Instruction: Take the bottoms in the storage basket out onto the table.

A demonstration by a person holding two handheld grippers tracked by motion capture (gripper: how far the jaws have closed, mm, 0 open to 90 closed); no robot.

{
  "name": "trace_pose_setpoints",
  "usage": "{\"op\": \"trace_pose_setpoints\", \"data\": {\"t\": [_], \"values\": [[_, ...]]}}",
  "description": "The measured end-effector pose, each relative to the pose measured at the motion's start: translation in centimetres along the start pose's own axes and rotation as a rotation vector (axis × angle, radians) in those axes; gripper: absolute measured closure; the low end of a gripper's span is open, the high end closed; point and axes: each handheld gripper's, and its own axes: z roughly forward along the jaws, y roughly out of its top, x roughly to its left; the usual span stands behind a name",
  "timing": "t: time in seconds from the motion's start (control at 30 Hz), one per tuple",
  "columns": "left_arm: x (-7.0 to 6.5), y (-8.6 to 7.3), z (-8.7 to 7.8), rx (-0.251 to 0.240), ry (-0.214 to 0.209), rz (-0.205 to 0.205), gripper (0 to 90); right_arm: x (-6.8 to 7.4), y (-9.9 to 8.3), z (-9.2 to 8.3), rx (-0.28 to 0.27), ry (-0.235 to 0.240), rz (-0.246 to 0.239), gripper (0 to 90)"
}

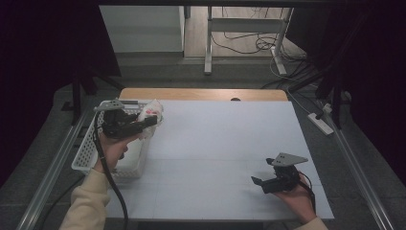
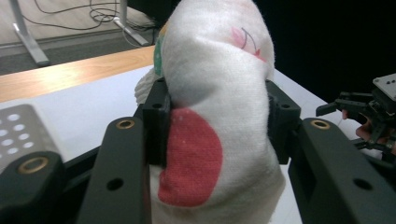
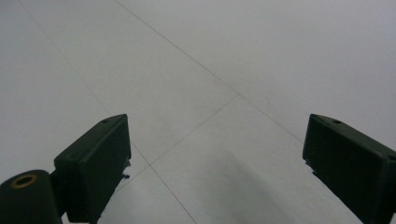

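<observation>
The left claw (image 1: 152,120) is clamped on a white sock (image 1: 151,116) with a red patch, held above the tabletop (image 1: 220,143) at its far left, just past the right rim of a white perforated basket (image 1: 86,148). In the left gripper view the sock (image 2: 219,121) sits squarely between the two black jaws, pinched at about mid-length; the cloth bulges out above and below the pinch. Its long axis runs roughly along the jaws' reach, away from the camera: the end with the red patch lies nearest the claw's body, and the other end, with a small pink and green print, rises beyond the jaw tips. In the high view the sock's free end points away from the person and a little to the right, toward the wooden far edge of the tabletop.

The right claw (image 1: 261,183) is held low over the near right part of the tabletop, well apart from the sock, in the person's right hand (image 1: 297,199). Its jaws stand wide apart with nothing between them; in the right gripper view only the bare white surface (image 3: 219,93) with faint seam lines lies between them. The left hand (image 1: 112,146) holds its claw over the basket's right side, with the cable trailing down toward the cream sleeve (image 1: 84,203).
</observation>
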Motion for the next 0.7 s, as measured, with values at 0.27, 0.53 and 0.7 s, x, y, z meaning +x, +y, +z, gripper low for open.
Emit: {"op": "trace_pose_setpoints", "data": {"t": [0.27, 0.53, 0.7], "values": [[-0.5, 0.0, 0.9, -0.002, -0.009, -0.004, 54.3, 0.0, 0.0, 0.0, -0.001, -0.001, -0.002, 7.8], [-0.7, -0.1, 2.1, 0.004, -0.024, -0.026, 54.3, 0.0, 0.0, 0.0, -0.001, -0.001, -0.001, 7.8], [-1.3, 0.0, 3.0, 0.014, -0.031, -0.016, 54.3, 0.0, 0.0, 0.0, 0.001, -0.002, -0.001, 7.8]]}}
